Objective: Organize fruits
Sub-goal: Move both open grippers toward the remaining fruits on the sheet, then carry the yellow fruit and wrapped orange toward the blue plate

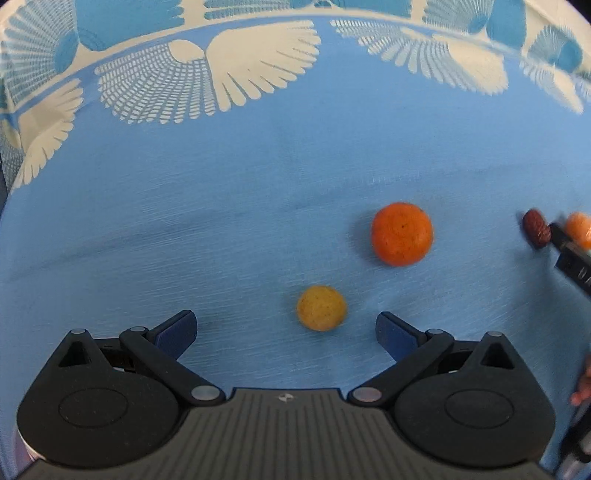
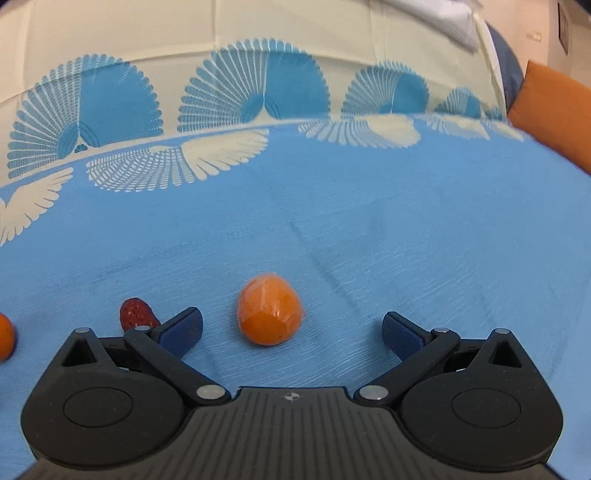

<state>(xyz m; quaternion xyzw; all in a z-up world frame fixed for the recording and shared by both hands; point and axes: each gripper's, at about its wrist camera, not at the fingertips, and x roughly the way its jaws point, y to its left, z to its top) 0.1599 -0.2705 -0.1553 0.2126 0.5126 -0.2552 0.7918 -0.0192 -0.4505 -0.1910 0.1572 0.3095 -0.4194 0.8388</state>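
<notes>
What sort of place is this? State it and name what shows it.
Probably a home living room or bedroom. The fruit lies on a blue cloth with white fan-pattern border, like a bedsheet or sofa cover; an orange cushion sits at its far right edge, and a framed picture hangs on the wall.

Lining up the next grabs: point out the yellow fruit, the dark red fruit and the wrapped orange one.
yellow fruit (image 1: 321,307), left wrist view, centre.
dark red fruit (image 2: 135,313), right wrist view, upper body.
wrapped orange fruit (image 2: 269,315), right wrist view, centre.
</notes>
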